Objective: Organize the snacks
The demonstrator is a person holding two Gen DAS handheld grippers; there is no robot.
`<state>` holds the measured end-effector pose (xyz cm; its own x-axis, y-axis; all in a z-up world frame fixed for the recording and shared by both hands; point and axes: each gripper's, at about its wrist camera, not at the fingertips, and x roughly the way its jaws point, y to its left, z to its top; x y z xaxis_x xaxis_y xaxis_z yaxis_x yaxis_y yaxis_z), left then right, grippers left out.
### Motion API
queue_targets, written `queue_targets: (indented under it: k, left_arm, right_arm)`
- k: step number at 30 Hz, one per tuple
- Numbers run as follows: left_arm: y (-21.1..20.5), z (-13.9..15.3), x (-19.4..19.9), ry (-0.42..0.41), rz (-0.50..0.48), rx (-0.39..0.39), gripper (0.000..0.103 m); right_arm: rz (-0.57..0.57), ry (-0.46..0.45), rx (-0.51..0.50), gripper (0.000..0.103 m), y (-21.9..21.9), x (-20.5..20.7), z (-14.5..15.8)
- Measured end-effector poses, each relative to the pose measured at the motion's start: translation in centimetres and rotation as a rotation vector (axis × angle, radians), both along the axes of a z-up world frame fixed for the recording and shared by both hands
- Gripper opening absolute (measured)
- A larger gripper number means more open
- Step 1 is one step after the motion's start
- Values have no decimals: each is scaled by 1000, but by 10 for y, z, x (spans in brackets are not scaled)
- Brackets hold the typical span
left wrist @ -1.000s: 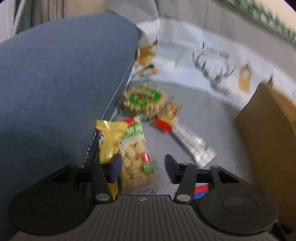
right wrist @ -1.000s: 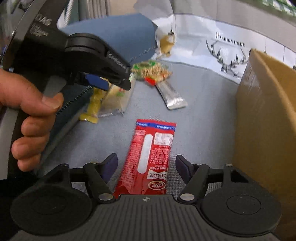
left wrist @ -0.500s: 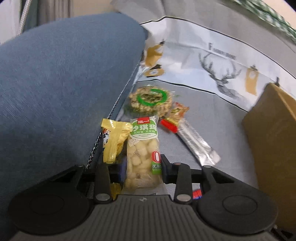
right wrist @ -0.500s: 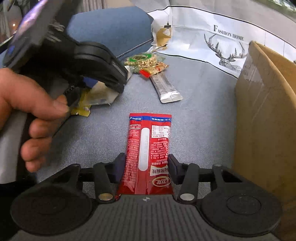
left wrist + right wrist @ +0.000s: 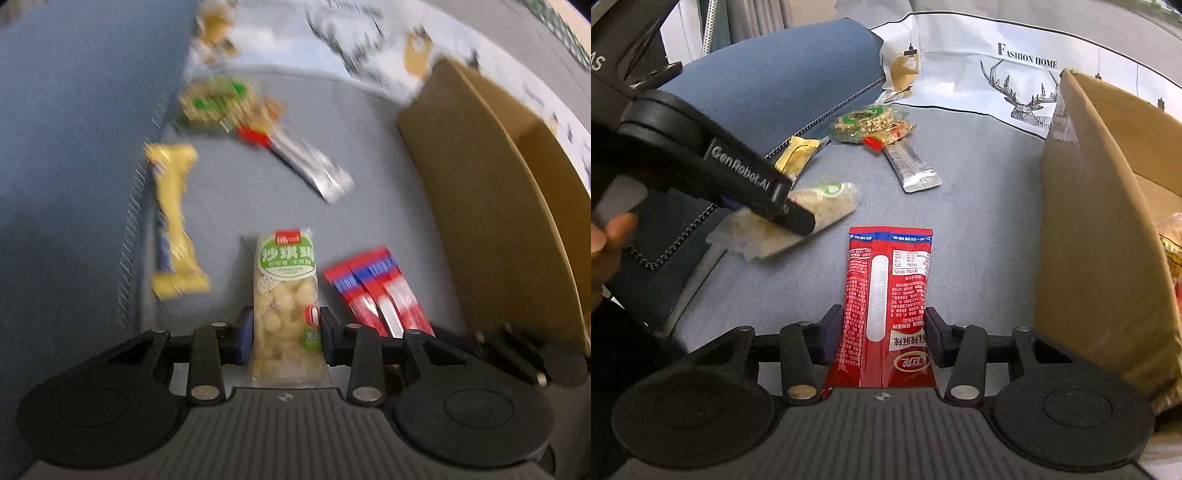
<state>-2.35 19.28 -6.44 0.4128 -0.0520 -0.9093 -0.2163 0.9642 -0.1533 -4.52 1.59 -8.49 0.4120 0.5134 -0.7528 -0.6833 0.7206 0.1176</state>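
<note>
My left gripper [image 5: 286, 334] is shut on a clear puffed-snack packet with a green label [image 5: 284, 295] and holds it above the grey sofa seat; it also shows in the right wrist view [image 5: 812, 210]. My right gripper [image 5: 884, 332] is shut on a red snack packet [image 5: 886, 288], which also shows in the left wrist view [image 5: 380, 291]. A yellow packet [image 5: 173, 218], a round green-labelled cracker pack [image 5: 864, 122], a small red-and-orange packet [image 5: 890, 134] and a silver stick packet [image 5: 912, 168] lie on the seat.
An open cardboard box [image 5: 1108, 206] stands on the right, with a snack inside at its near edge [image 5: 1172, 251]. A blue cushion [image 5: 768, 96] rises on the left. A white printed cloth [image 5: 997, 74] covers the sofa back.
My left gripper has lifted the puffed-snack packet off the seat and swung right toward the box. My right gripper stays shut on the red packet and has raised it slightly.
</note>
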Motion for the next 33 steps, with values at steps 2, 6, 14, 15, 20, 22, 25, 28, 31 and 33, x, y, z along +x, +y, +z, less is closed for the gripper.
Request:
queue_targets:
  k: [2, 6, 14, 15, 20, 22, 25, 28, 31, 33]
  left_arm:
    - [-5, -3, -1, 20, -24, 1, 40]
    - [-3, -5, -5, 0, 16, -5, 40]
    - [-3, -18, 4, 44, 34, -23, 45]
    - [-3, -19, 4, 49, 35, -25, 45]
    - [-2, -22, 4, 58, 30, -30, 45]
    - [-4, -23, 6, 61, 27, -22, 45]
    - [-7, -24, 7, 64, 19, -12, 46]
    - [-7, -25, 8, 64, 18, -11, 46]
    - [-7, -25, 8, 64, 17, -10, 46]
    - [-7, -25, 8, 64, 18, -9, 46]
  right_arm:
    - [6, 23, -5, 49, -1, -1, 0]
    - [5, 43, 2, 51, -4, -2, -2]
    - [14, 21, 7, 62, -1, 0, -8]
    - [12, 24, 4, 62, -1, 1, -9]
    - [-1, 35, 4, 62, -1, 4, -13]
    - [-2, 32, 4, 62, 0, 3, -14]
    - [-5, 29, 4, 61, 1, 2, -14]
    - [-2, 24, 1, 59, 0, 2, -15]
    - [-2, 17, -3, 53, 0, 1, -15]
    - [3, 9, -4, 51, 0, 0, -14]
